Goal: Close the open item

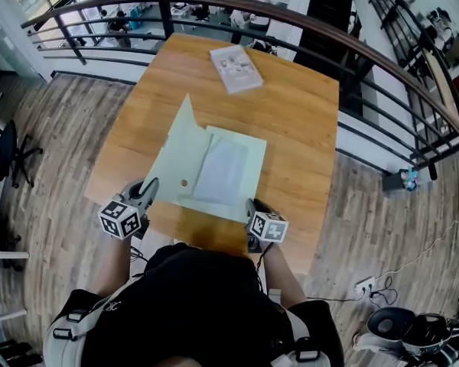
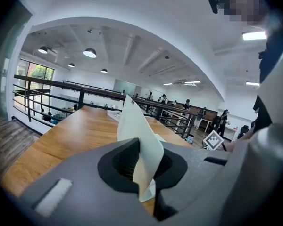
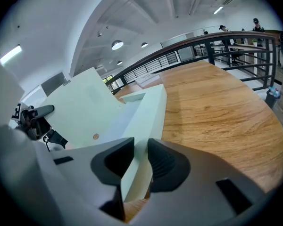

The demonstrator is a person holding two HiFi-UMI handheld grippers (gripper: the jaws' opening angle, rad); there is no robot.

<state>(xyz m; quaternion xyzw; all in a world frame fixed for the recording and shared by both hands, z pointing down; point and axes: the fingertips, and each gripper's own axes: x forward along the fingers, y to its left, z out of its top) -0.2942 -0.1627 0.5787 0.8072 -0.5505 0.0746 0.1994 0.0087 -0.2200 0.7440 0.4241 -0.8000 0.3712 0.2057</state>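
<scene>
A pale green paper folder (image 1: 249, 155) lies open on the wooden table (image 1: 306, 113), with a white sheet (image 1: 222, 170) inside it. Its flap (image 1: 176, 147) spreads out to the left and carries a small round snap (image 1: 184, 183). My left gripper (image 1: 151, 186) is at the near left, shut on the flap's near corner. In the left gripper view the flap (image 2: 137, 131) stands up from between the closed jaws of that gripper (image 2: 142, 166). My right gripper (image 1: 254, 205) is at the folder's near right corner. In the right gripper view its jaws (image 3: 140, 161) pinch the folder's edge (image 3: 146, 121).
A white booklet (image 1: 236, 69) lies at the table's far end. A dark metal railing (image 1: 352, 44) curves round behind the table and along the right. An office chair (image 1: 4, 155) stands at the far left on the wood floor. The person's body is at the table's near edge.
</scene>
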